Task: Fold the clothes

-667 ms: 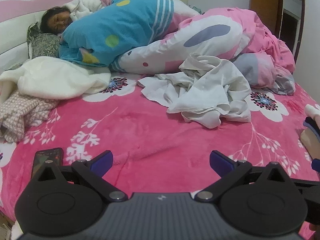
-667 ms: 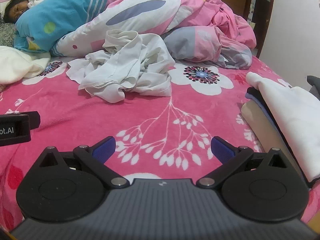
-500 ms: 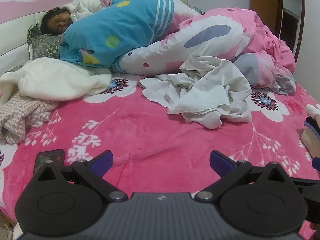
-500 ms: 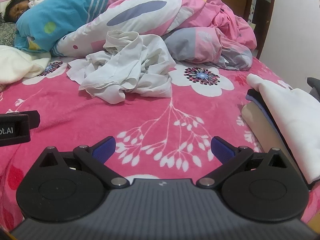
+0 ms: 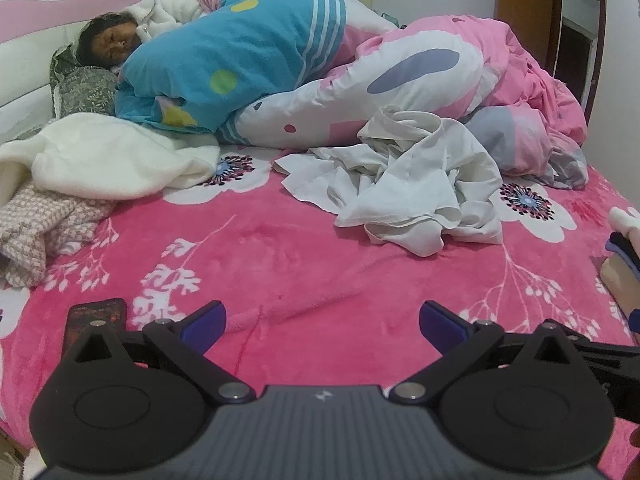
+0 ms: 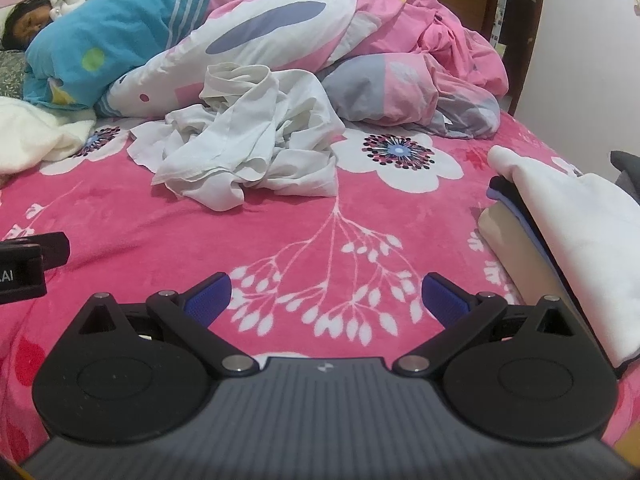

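Clothes to fold are in two places on the bed, which has a pink flowered cover. One white garment lies crumpled near the far side, just in front of the bundled pink quilt, and it is well apart from both claws. A stack of folded clothes sits at the right edge of the bed, probably placed there so that the middle stays free as working space.

The left claw is spread fully wide with nothing between its blue pads, and it hovers over the bare cover. The right claw is also fully wide and holds nothing. I judge that both are kept wide like this because the next step is to reach forward for the white garment and pull it onto the free area for flattening.

A phone lies on the cover just beside the left claw. A person lies under a blue blanket at the head of the bed, with a cream blanket in front.

Compared with the earlier frames, almost nothing differs: the garment, stack and phone keep their places, and both claws stay equally wide, with only a very small shift in view.
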`<state>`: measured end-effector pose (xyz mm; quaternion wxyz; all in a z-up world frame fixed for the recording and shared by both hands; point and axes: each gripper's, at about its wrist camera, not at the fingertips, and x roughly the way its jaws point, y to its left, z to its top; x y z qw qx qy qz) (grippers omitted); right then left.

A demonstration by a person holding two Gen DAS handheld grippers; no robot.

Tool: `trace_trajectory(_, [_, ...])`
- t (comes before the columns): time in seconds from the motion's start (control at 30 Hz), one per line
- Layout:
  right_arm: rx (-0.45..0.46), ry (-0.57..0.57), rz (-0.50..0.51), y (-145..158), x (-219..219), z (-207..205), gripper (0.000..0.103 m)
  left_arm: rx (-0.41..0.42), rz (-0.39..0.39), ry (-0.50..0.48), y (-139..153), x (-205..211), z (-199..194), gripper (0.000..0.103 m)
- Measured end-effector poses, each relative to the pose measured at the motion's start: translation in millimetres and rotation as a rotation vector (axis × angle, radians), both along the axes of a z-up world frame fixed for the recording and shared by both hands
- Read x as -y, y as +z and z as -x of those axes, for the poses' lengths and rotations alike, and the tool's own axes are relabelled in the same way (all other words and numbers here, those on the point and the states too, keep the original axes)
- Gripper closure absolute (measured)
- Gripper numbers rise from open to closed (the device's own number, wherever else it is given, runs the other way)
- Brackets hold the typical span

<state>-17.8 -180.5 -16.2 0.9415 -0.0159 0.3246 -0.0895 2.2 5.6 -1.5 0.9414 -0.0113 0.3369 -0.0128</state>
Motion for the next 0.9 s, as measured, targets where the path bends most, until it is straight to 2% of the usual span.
trace_trajectory(0.1, [0.000, 0.000, -0.004, 0, 1, 0, 0.001, -0.010, -0.011, -0.032, -1, 2, 1, 0.000])
trace_trajectory(0.2, [0.003, -0.001, -0.011, 0, 2, 2, 0.001, -0.037, -0.026, -0.018, -3, 5, 1, 0.000])
trace_trajectory(0.37, [0.009, 0.003, -0.021, 2, 2, 1, 0.001, -0.116, -0.002, 0.059, -5, -1, -7, 0.000])
trace_trajectory(0.43, [0.010, 0.008, -0.021, 2, 2, 1, 0.001, -0.110, 0.015, 0.072, -6, -5, -7, 0.000])
trace_trajectory(0.9, [0.019, 0.020, -0.020, 4, -2, 2, 0.001, -0.064, -0.009, 0.103, -3, -14, -2, 0.000])
